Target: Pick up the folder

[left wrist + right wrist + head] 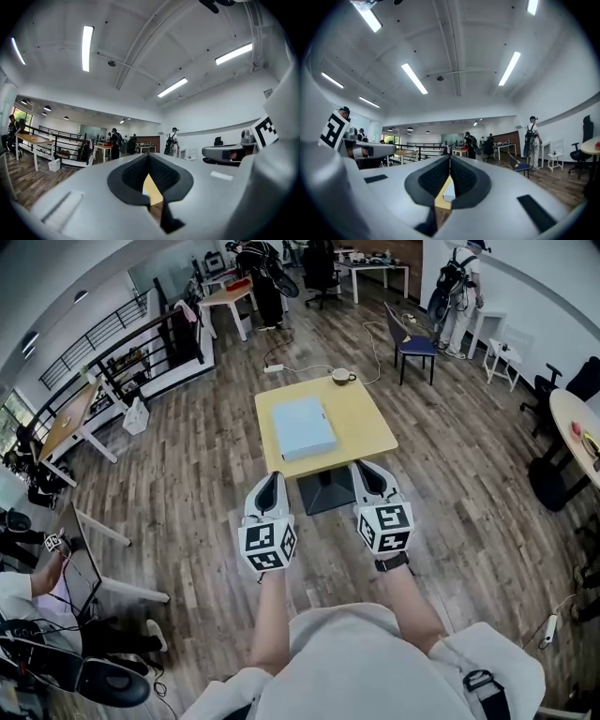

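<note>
A square table with a smooth, pale yellow top stands on a dark pedestal base over a floor of streaked brown wood planks. The folder, a flat light blue rectangle with a matte face, lies on the tabletop left of centre, its long edges running toward 12 o'clock. A small round cup sits at the table's far edge, at about 1 o'clock from the folder and well apart from it.

Both hand-held grippers hover level just short of the table's near edge. The left gripper is at 7 o'clock from the folder and the right gripper at 5 o'clock; neither touches it. Each has a smooth white shell, black ribbed pads and a cube of black-and-white square markers at the back. In each gripper view the padded jaws are pressed together at the tips, with nothing pinched; only a sliver of yellow tabletop shows through the gap behind them.

A blue chair stands at 1 o'clock beyond the table.
</note>
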A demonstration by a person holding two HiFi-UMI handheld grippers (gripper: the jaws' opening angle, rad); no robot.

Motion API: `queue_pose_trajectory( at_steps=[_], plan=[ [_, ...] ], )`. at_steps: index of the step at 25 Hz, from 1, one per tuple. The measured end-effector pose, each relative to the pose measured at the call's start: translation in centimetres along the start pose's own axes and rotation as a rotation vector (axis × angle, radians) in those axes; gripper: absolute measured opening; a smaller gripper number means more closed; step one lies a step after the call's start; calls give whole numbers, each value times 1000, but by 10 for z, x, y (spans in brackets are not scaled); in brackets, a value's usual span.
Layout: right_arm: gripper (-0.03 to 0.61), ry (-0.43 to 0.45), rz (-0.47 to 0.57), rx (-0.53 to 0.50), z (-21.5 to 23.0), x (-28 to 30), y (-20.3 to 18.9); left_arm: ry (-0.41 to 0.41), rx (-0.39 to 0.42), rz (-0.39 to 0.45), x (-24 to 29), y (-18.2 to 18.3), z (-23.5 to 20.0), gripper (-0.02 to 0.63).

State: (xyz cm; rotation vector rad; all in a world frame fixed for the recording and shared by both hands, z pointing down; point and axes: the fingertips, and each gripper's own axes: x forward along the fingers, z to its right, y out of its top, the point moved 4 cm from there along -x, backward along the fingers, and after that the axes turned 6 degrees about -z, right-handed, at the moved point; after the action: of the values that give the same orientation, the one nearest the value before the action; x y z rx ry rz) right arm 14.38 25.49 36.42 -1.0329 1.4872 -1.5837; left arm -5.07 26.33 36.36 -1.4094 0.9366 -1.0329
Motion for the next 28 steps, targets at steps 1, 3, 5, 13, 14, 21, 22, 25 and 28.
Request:
queue_pose_trajectory(
  at_steps=[1,3,5,13,14,21,22,25,28],
  plan=[
    [12,3,-6,8,5,-1,-4,7,-1,-3,1,-2,3,11],
    [12,10,-16,21,12,-2,-13,17,-1,-9,1,-8,9,11],
    [12,15,-26,35,16,1,-20,19,5,-22,4,-13,13,11],
    [12,13,-79,72,50,29,-32,3,7,-59,44,-15,26,11],
    [12,7,-77,72,54,35,-32,-4,5,-60,53,-16,25,11],
    [12,-14,-138,64,67,119,-48,-73,-26,-90,138,-29,-14,11],
    [12,-18,-143,57,70,137,-45,-81,-35,-86,155,-27,-23,11],
    [12,-9,-131,19,75,206,-21,-92,-56,-54,215,-6,-62,11],
    [12,-12,-90,-19,79,271,-1,-106,-65,-17,270,13,-95,11]
  ],
)
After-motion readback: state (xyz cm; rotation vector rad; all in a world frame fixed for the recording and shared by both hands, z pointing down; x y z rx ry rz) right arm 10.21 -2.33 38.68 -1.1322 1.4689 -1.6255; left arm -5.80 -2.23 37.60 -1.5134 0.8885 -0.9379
